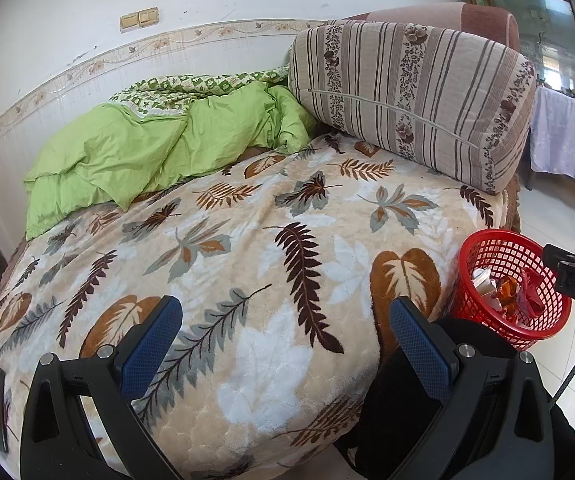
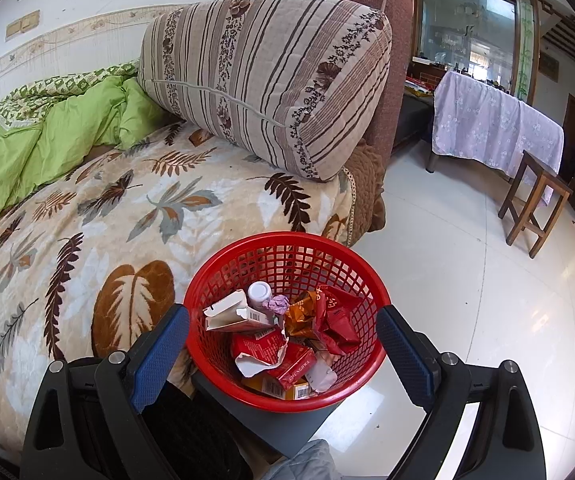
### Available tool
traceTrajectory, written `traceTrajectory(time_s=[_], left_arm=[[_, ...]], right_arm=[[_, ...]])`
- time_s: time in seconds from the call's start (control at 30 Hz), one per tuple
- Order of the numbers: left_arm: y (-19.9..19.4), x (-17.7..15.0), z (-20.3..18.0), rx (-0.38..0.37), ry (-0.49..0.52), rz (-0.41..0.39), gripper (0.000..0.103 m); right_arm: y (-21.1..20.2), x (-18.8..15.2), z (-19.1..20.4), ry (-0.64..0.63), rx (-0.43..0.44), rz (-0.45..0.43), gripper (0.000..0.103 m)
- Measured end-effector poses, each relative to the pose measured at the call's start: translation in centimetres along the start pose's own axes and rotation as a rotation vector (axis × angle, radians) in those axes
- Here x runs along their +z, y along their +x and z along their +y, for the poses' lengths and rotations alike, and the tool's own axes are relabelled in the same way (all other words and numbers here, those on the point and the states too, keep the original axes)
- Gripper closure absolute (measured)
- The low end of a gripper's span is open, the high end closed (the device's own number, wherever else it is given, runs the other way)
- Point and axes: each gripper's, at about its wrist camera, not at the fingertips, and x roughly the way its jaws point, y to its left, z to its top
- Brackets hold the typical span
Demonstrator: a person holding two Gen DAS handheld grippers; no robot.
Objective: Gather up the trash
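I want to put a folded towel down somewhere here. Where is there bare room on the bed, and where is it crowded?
The leaf-print blanket is bare between the green quilt along the wall, the striped cushion at the head and the near edge. The red basket beside the bed is crowded with wrappers and boxes.

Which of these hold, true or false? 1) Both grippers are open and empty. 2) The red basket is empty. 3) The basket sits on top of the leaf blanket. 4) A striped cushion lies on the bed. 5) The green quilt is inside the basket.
1) True: the left gripper and right gripper are open, fingers holding nothing.
2) False: the red plastic mesh basket holds wrappers, cartons and a small bottle.
3) False: it stands beside the leaf-patterned plush blanket, on a grey surface.
4) True: the striped floral cushion rests there.
5) False: the crumpled green quilt lies on the bed by the wall.
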Motion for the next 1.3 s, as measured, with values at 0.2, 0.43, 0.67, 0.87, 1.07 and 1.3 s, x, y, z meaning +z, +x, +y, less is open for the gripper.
traceTrajectory(time_s=[0.2, 0.43, 0.67, 0.87, 1.07, 1.3], left_arm=[[0.0, 0.0, 0.0, 0.0, 0.001, 0.001, 0.0], [0.0, 0.0, 0.0, -0.001, -0.001, 0.001, 0.0], [0.0, -0.1, -0.1, -0.004, -0.002, 0.003, 0.0], [0.1, -0.4, -0.7, -0.026, -0.006, 0.013, 0.0], [1.0, -0.3, 0.7, -0.064, -0.076, 0.073, 0.0], [2.3, -0.8, 7.4, 0.027, -0.259, 0.124, 0.0]], right_arm=[[0.1, 0.0, 0.0, -0.002, 0.003, 0.002, 0.007], [0.1, 0.0, 0.1, -0.003, 0.005, 0.004, 0.007], [0.1, -0.1, 0.2, -0.003, 0.007, 0.006, 0.007], [0.3, 0.0, 0.3, -0.004, 0.013, 0.003, 0.007], [1.2, 1.3, 1.6, -0.025, 0.044, 0.006, 0.007], [2.2, 3.8, 8.7, -0.133, 0.205, 0.012, 0.007]])
